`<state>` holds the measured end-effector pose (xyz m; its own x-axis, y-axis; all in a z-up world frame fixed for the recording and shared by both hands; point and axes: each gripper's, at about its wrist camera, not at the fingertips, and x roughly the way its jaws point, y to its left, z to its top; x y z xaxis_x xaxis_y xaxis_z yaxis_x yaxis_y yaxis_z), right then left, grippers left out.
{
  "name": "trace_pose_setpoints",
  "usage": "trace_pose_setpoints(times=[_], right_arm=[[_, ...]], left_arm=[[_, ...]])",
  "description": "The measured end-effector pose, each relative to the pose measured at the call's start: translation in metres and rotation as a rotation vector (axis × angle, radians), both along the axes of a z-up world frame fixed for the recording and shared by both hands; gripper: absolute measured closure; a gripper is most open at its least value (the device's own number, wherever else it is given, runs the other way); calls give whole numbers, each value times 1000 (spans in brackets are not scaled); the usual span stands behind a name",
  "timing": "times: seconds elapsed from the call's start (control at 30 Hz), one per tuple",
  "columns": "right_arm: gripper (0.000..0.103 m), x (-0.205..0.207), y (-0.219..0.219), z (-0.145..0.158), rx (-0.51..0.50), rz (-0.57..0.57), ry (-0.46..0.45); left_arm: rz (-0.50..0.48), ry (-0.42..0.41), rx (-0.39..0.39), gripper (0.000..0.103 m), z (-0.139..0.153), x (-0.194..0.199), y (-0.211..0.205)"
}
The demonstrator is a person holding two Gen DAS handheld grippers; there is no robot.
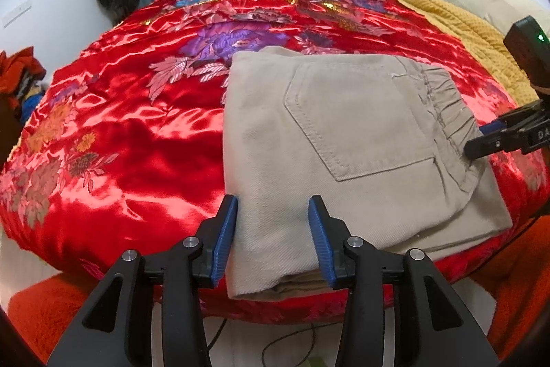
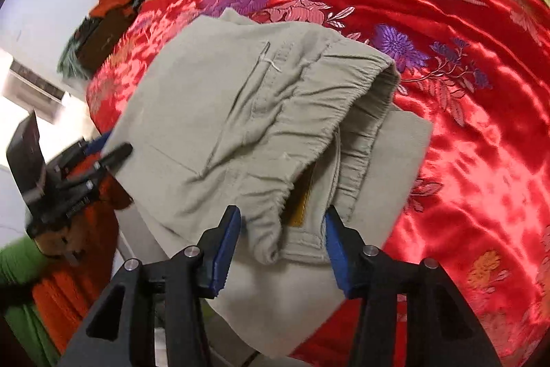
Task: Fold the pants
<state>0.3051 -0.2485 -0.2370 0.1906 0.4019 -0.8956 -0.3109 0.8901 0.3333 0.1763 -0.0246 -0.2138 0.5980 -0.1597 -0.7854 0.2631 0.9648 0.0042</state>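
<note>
While the left hand-held gripper [image 1: 273,222], with its black arms and blue pads, sits at the near edge of the bed, its two fingers stand apart with nothing pinched between them. The near fold of the beige cotton pants [image 1: 343,140] lies just under and between the pads, but the pads do not press on it.

The right hand-held gripper [image 2: 282,243] is let go too. Its fingers stand apart over the bunched stretchy waistband [image 2: 347,112], and the cloth there is loose, not squeezed.

The pants are folded into a thick square pack. They lie on the shiny red flowered bed cover [image 1: 120,126], close to the near edge of the bed, with the back pocket [image 1: 357,122] facing up.

I think the pants are soft and floppy, and not heavy. They will bend and sag if lifted by one corner. The pack has many layers, so a pinch must take all of them or the top ones will slide off. The best places to hold look like the thick folded edge near the left pads and the fat waistband on the right side. The red cover looks slippery, so the pack may slide when it is pushed. One lower layer sticks out past the waistband, so the fold is not quite even.

A yellow knitted blanket [image 1: 457,19] lies at the far side of the bed.
</note>
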Motion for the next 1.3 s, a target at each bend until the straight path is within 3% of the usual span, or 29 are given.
trace_pose_setpoints(times=[0.07,0.13,0.2,0.33,0.5,0.6,0.7,0.8,0.87,1.07,1.17,1.23,1.3], right_arm=[[56,0,8,-2,-59,18,-9],[74,-4,17,5,-128,50,-44],[84,-11,26,17,-165,72,-92],[90,-20,33,40,-134,25,-137],[91,-47,15,90,76,-57,-206],[91,-65,1,99,182,-114,-218],[91,-72,-20,63,182,-203,-170],[90,-72,-41,-3,158,-312,-35],[89,-75,-45,-23,193,-344,-36],[88,-76,-47,-27,248,-385,-60],[86,-74,-50,-28,261,-385,-68],[75,-77,-51,-22,236,-384,-78],[62,-82,-49,-9,129,-392,-118]], left_arm=[[-1,-1,4,59,0,0,-1],[1,1,1,59,0,0,0],[4,6,-2,59,0,0,0],[23,29,-35,58,17,1,6],[32,-33,-170,58,65,-7,24],[1,-73,-173,57,82,-11,21],[-30,-72,-153,56,77,-11,12],[-44,-28,-113,56,57,-9,5],[-34,-6,-82,56,47,-9,5],[-6,-2,-85,59,43,-8,20],[-50,53,-43,72,24,-3,9],[-60,50,-13,73,16,-6,1],[-73,26,18,72,16,-9,-5]])
